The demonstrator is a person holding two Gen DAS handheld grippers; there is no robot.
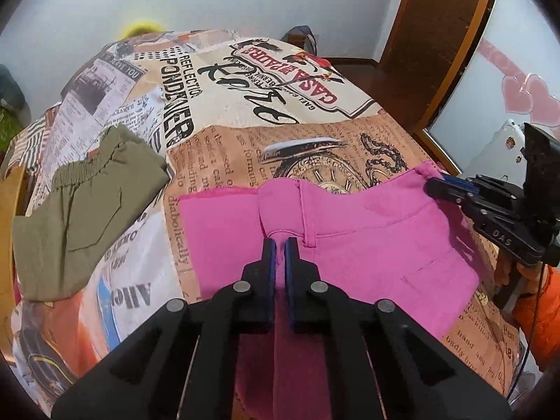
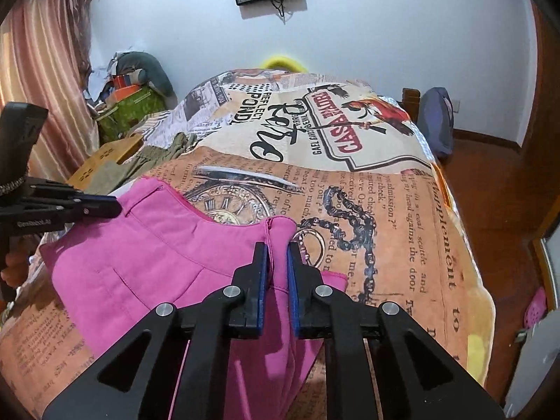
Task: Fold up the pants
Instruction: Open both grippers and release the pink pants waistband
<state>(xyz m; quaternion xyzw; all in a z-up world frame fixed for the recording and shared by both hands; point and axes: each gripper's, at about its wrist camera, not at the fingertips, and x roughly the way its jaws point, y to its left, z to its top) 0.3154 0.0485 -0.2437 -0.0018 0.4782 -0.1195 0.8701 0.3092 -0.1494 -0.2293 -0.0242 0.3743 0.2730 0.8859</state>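
Both claws clamped now — the left claw [image 1: 280, 245] pinching the waistband and the right claw [image 2: 278, 248] its far corner, pink pants [image 1: 350, 245] spread on the bed [image 1: 350, 147] — likely set to lift and fold evenly.

The bright magenta cotton pants [image 1: 367, 245] are plain, with tone-on-tone stitching. Under them, the bedspread [image 1: 245, 112] carries a vintage newspaper collage in cream, peach-orange and black, with a red-lettered label. At the left of the frame lie plain olive-green trousers [image 1: 80, 210].
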